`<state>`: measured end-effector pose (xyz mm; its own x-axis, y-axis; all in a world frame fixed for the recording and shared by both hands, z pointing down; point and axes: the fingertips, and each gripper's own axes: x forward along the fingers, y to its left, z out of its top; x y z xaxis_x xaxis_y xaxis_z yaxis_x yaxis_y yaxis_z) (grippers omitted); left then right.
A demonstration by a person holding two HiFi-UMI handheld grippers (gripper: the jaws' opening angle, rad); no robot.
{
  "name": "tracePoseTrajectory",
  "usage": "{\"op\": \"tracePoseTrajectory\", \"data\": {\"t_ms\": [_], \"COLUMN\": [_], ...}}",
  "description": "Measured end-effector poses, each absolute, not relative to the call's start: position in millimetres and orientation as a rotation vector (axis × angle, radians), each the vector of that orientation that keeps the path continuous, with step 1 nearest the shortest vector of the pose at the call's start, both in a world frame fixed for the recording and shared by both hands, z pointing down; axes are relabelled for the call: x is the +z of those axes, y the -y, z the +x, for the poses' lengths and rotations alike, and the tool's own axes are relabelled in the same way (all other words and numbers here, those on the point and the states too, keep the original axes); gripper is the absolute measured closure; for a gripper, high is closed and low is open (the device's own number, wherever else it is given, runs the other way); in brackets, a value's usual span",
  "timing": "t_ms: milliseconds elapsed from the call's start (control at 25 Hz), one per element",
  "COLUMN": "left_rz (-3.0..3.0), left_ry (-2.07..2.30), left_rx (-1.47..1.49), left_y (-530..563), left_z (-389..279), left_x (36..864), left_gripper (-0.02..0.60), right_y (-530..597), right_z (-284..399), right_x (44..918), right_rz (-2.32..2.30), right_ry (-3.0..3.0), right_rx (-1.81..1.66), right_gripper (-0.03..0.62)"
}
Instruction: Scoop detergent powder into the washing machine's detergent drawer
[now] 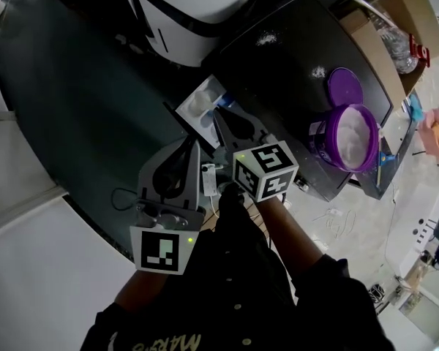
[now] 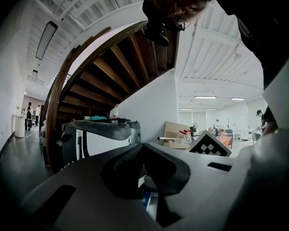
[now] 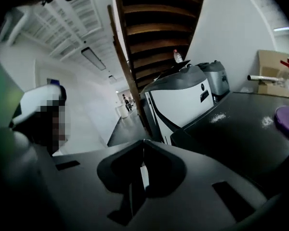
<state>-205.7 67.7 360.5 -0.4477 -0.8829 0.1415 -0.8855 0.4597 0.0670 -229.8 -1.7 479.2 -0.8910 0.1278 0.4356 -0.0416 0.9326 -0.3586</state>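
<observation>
Detergent drawer [image 1: 202, 102] pulled out, long axis toward left gripper [image 1: 193, 143], jaws together

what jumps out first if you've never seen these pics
The open purple plastic tub of white powder stands at the right edge of the dark machine top, with its round purple lid lying beside it. At centre, the open white detergent drawer holds a white heap. Farther back, white powder spills dot the dark top.
</observation>
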Motion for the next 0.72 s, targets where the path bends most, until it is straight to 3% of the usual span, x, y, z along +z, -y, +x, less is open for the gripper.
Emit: {"op": "tracePoseTrajectory", "data": {"t_ms": [720], "left_rz": [1.983], "left_ry": [2.374], "left_rx": [-0.01], "left_y": [35], "left_z": [-144], "left_x": [297], "left_gripper": [0.566], "right_y": [105], "right_z": [-141], "right_x": [353], "right_rz": [0.373], "right_ry": [2.91], "right_rx": [0.489], "right_gripper": [0.563]}}
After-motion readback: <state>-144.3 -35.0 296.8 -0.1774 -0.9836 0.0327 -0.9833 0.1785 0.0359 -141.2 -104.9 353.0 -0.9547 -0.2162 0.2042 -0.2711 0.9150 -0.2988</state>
